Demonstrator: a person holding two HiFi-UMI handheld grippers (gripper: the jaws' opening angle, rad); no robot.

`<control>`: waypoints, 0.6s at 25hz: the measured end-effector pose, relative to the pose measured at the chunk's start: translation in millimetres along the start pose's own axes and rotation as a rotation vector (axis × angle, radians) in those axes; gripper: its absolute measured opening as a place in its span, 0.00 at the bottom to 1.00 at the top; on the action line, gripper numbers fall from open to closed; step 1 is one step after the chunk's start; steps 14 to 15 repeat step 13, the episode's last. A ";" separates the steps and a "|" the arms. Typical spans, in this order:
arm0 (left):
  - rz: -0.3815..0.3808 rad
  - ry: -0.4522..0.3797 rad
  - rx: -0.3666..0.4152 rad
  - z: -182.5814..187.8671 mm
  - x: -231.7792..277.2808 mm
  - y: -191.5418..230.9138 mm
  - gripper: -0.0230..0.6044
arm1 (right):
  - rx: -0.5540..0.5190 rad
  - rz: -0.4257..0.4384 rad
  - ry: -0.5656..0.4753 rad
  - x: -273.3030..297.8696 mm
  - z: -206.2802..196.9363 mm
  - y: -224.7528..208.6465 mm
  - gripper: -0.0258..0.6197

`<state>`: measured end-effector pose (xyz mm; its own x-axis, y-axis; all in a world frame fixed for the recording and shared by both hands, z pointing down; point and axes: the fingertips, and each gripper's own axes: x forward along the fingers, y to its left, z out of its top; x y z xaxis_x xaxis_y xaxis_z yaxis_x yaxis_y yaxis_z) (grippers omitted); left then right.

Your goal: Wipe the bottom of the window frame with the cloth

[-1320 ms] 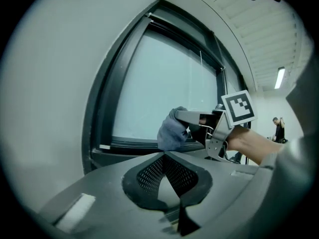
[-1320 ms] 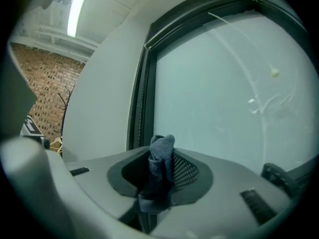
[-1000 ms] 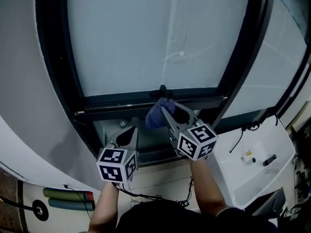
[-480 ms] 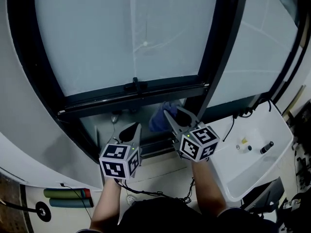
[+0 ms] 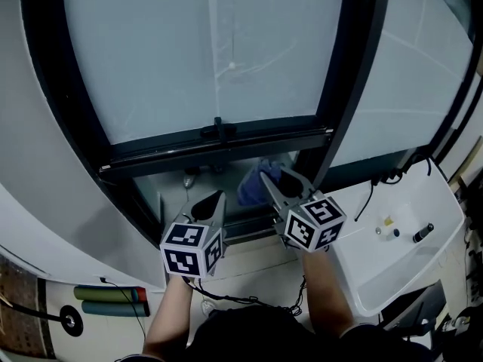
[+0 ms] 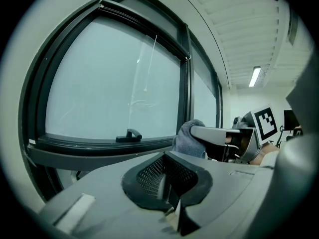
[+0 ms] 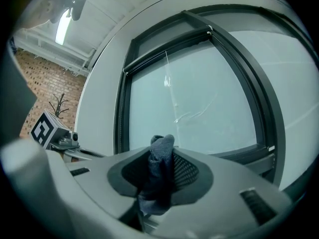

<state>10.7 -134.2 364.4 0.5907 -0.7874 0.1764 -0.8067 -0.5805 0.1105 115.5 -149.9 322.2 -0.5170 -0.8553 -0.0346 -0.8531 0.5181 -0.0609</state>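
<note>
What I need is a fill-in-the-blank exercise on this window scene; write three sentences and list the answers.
The right gripper is shut on a blue-grey ____.
The left gripper has its jaws ____ and holds nothing.
The black latch sits on the ____ rail of the window frame.
Missing words: cloth; shut; bottom.

No readable text, numbers or brand marks showed anywhere. The only printed patterns were black-and-white square markers on the left cube (image 5: 189, 253) of the left gripper (image 5: 214, 200) and the right cube (image 5: 315, 223) of the right gripper (image 5: 276, 176) (coded squares, not characters). Each gripper view caught one marker face of the other's cube.
</note>
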 end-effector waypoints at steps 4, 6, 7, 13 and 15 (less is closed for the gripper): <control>-0.002 -0.002 0.004 1.4 1.0 -2.3 0.05 | 0.000 0.004 0.001 -1.7 -0.3 -0.5 0.22; -0.005 -0.003 0.006 2.2 2.1 -3.9 0.05 | 0.002 0.005 0.000 -2.6 0.1 -1.4 0.22; -0.007 -0.003 0.007 2.3 2.5 -4.8 0.05 | 0.002 0.006 -0.001 -3.3 0.3 -1.8 0.22; -0.013 -0.006 0.013 2.0 1.5 -12.9 0.05 | -0.002 0.012 -0.005 -9.2 1.1 -0.8 0.22; -0.013 -0.006 0.013 2.0 1.5 -12.9 0.05 | -0.002 0.012 -0.005 -9.2 1.1 -0.8 0.22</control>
